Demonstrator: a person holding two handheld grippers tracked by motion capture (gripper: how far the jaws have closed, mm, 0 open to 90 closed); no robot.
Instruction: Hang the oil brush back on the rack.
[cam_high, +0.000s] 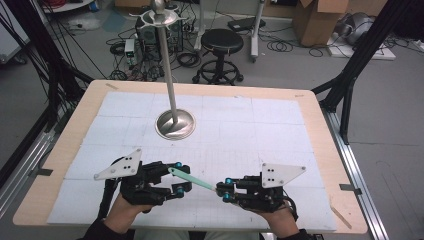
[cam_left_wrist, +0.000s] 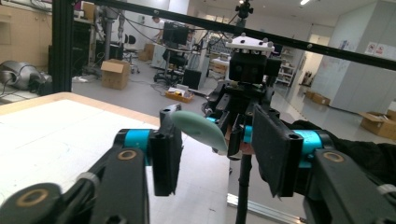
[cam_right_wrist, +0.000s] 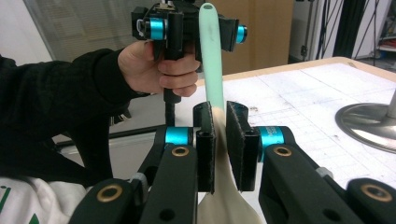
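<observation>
A long mint-green utensil (cam_high: 192, 179) with a cream-coloured wider end hangs above the white mat near the table's front edge, between my two grippers. My right gripper (cam_right_wrist: 220, 116) is shut on it where the green part (cam_right_wrist: 211, 60) meets the cream part. The rounded green tip (cam_left_wrist: 201, 128) lies between the jaws of my left gripper (cam_left_wrist: 217, 135), close to one pad, and a clear gap stands to the other pad. In the high view the left gripper (cam_high: 180, 177) faces the right gripper (cam_high: 224, 189) along the utensil.
A metal stand with a round base (cam_high: 175, 124) and a tall thin pole rises from the middle of the table. A white gridded mat (cam_high: 260, 130) covers the wooden tabletop. A black stool (cam_high: 221, 42) and cables are on the floor behind.
</observation>
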